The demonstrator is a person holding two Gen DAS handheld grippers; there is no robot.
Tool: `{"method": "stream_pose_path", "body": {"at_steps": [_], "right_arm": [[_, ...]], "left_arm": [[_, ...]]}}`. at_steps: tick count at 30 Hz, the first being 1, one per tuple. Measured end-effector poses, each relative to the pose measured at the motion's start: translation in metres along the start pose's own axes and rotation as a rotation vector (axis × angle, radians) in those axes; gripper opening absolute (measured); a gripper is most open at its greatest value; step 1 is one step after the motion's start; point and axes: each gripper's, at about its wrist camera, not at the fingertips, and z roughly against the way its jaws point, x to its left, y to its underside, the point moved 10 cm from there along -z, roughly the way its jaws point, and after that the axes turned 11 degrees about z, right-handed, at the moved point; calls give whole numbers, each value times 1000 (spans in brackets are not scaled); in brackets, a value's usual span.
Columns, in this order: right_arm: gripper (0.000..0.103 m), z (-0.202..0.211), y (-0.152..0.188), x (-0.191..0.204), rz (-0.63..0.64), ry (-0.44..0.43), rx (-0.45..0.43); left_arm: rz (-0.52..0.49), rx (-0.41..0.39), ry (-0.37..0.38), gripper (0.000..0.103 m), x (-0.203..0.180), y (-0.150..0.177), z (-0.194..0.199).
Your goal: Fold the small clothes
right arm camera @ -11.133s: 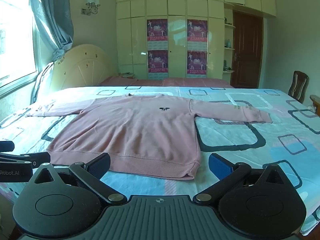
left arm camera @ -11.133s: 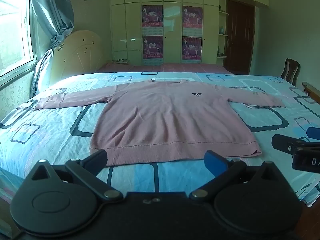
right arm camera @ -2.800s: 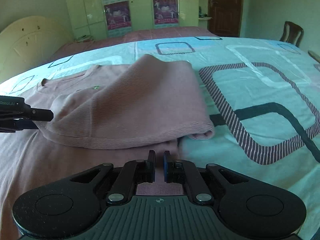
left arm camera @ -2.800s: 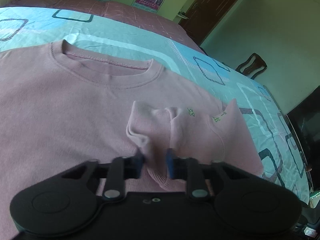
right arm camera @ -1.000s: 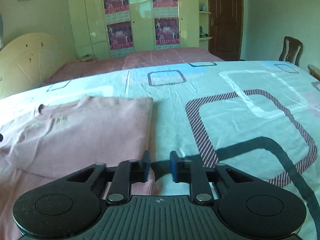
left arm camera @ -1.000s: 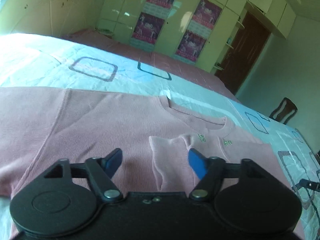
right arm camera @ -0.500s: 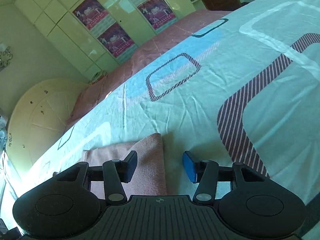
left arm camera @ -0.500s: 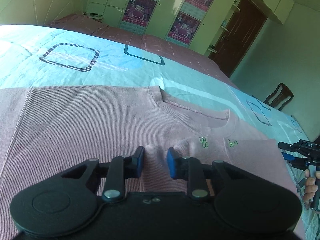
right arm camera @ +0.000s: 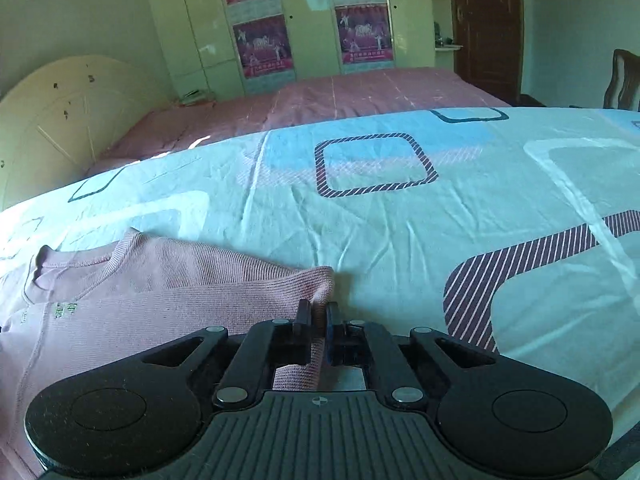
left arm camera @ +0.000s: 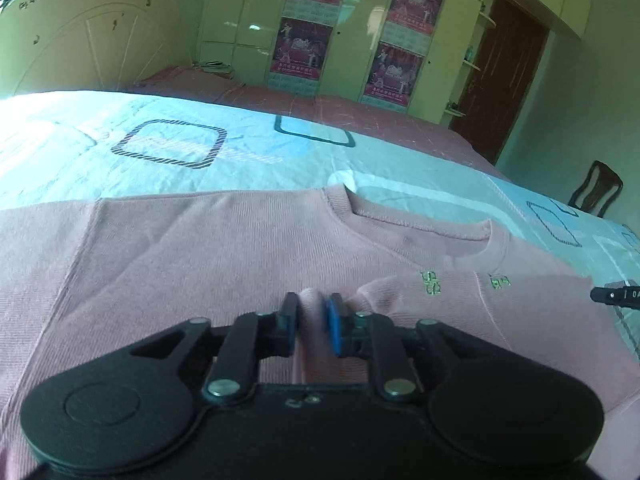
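Note:
A pink sweater [left arm camera: 224, 248] lies flat on the bed, its collar [left arm camera: 420, 224] toward the far side. Its right sleeve [left arm camera: 500, 312] is folded across the chest, with green embroidery showing. My left gripper [left arm camera: 313, 312] is shut on the cuff end of that folded sleeve. In the right wrist view the sweater [right arm camera: 160, 300] fills the lower left. My right gripper [right arm camera: 318, 316] is shut on the folded edge at the sweater's right shoulder corner. The right gripper's tip also shows at the far right of the left wrist view [left arm camera: 616, 294].
The bed sheet [right arm camera: 400, 216] is light blue with square outlines. A pink bedspread [right arm camera: 340, 96] lies beyond it. A cream headboard [left arm camera: 80, 40] stands at left, wardrobes with posters [left arm camera: 352, 28] behind, a dark door [right arm camera: 488, 28] and a wooden chair [left arm camera: 596, 194] at right.
Both grippers have closed on the sweater: the left on the folded sleeve's cuff, the right on the folded shoulder edge. The right view has levelled out and dropped toward the bed.

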Motion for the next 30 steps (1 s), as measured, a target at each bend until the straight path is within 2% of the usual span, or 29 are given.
{"method": "stream_pose_path", "body": {"at_steps": [1, 2, 3, 4, 6, 8, 9, 11, 12, 14, 15, 16, 17, 19, 24, 27, 30], "right_arm": [[26, 8, -3, -1, 13, 47, -26], [37, 19, -8, 2, 39, 62, -68], [37, 25, -11, 11, 58, 32, -89], [37, 27, -13, 27, 87, -18, -86], [37, 22, -13, 66, 194, -84, -64], [37, 14, -10, 102, 260, -172, -35], [37, 7, -8, 118, 286, -202, -24], [37, -1, -4, 131, 331, -206, -11], [37, -4, -2, 129, 340, -196, -8], [37, -8, -3, 103, 324, -110, -6], [37, -11, -4, 75, 274, -26, 8], [37, -12, -4, 52, 202, -2, 23], [36, -14, -4, 35, 145, -8, 37], [30, -16, -5, 28, 141, -32, 55], [23, -3, -4, 28, 107, -57, 98], [23, 22, 16, 36, 135, -58, 127], [23, 40, 45, 41, 170, -64, 136]], "left_arm": [[5, -24, -41, 47, 3, -5, 7], [-15, -97, -89, 55, 2, -12, 21], [-54, -143, -77, 66, -8, -15, 29], [-99, -143, -37, 69, -23, -15, 31], [-200, -84, 56, 69, -64, -3, 22], [-285, 1, 116, 68, -98, 16, 5], [-305, 23, 116, 65, -106, 21, -2], [-329, 44, 66, 65, -107, 28, -17], [-309, 46, 41, 64, -98, 26, -20], [-253, 43, 67, 56, -78, 22, -17], [-251, 46, 82, 50, -71, 22, -16], [-276, 46, 89, 49, -68, 22, -14], [-308, 46, 87, 49, -69, 24, -14], [-356, 44, 66, 51, -77, 26, -13], [-335, 24, 93, 53, -89, 29, 6], [-355, 41, 76, 53, -82, 42, 17], [-417, 44, 41, 54, -73, 55, 19]]}}
